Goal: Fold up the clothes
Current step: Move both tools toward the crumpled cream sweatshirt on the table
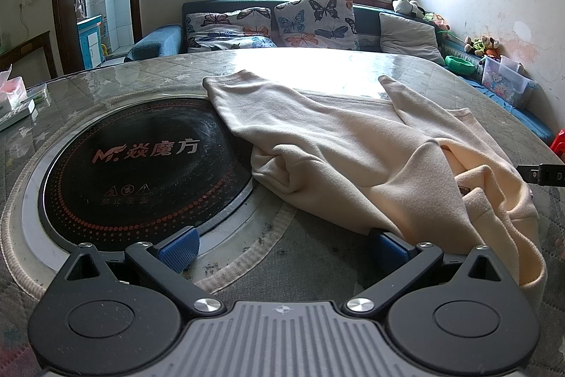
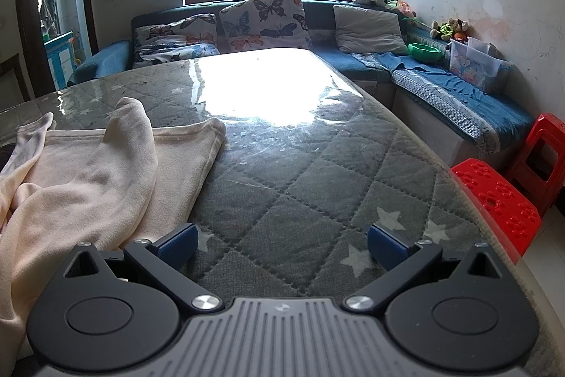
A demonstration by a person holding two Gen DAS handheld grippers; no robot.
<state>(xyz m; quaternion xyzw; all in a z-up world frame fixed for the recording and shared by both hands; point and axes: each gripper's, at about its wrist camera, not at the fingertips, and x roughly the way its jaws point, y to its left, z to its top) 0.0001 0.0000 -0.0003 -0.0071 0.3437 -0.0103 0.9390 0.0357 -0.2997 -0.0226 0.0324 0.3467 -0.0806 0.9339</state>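
A cream garment [image 1: 353,143] lies crumpled on the quilted grey table [image 1: 310,257], partly over a round black hob [image 1: 134,165]. My left gripper [image 1: 282,249] is open and empty, just short of the garment's near edge; its right pad [image 1: 388,244] is next to the cloth. In the right wrist view the same garment [image 2: 88,172] lies at the left. My right gripper [image 2: 282,248] is open and empty over bare table [image 2: 317,186], to the right of the cloth. The tip of the right gripper [image 1: 540,174] shows at the left view's right edge.
A blue sofa [image 2: 441,94] with butterfly cushions [image 2: 265,18] runs behind and right of the table. Two red plastic stools [image 2: 501,200] stand by the table's right edge. A box and packets [image 1: 14,101] sit at the table's far left.
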